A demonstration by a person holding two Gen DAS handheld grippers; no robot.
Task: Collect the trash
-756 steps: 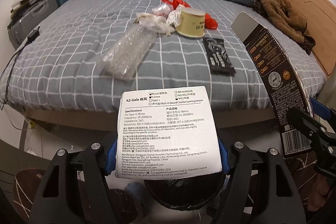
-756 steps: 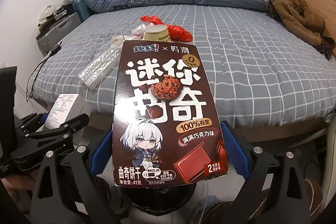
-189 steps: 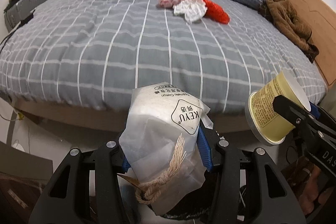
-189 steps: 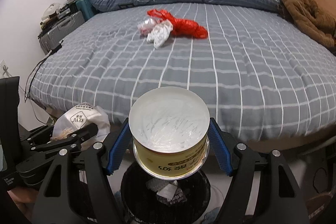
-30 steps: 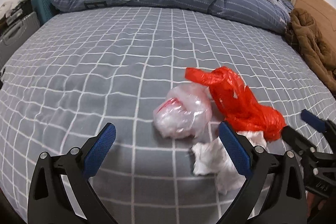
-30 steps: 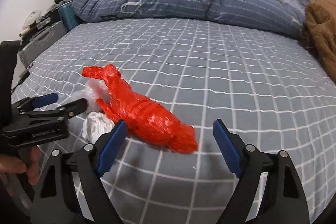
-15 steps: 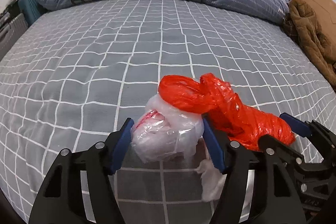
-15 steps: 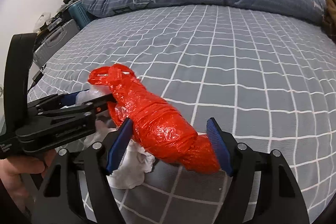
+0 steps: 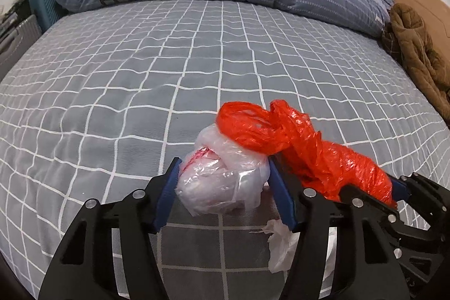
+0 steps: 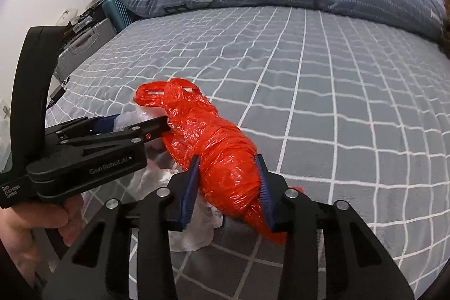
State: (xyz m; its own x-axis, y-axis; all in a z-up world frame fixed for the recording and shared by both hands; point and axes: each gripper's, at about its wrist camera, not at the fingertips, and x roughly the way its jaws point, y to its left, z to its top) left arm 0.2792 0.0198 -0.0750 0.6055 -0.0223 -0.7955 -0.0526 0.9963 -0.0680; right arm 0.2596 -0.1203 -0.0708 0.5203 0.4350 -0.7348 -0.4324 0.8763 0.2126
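My left gripper point(image 9: 222, 187) had its fingers closing on the clear plastic wad point(image 9: 222, 182); both blue pads already touched its sides. My right gripper point(image 10: 229, 187) had its fingers clamped on the near end of the red plastic bag point(image 10: 208, 142). Both pieces of trash lay on the grey checked bed point(image 10: 337, 103), near its front edge, and they touched each other: the far loop of the red bag rested over the top of the clear wad.

This overlap was my first worry. If I lifted the two hands in different directions, I judged that the red loop could drag on the clear wad and pull it out of the left fingers. The wad looked soft and slippery, so a grip only on the loose outer film could slide off.

The white crumpled tissue point(image 10: 194, 227) lay on the bed just under and between the two grippers, partly below the red bag. It was in no grip. I thought that it could be swept to the floor during the lift, or simply be forgotten.
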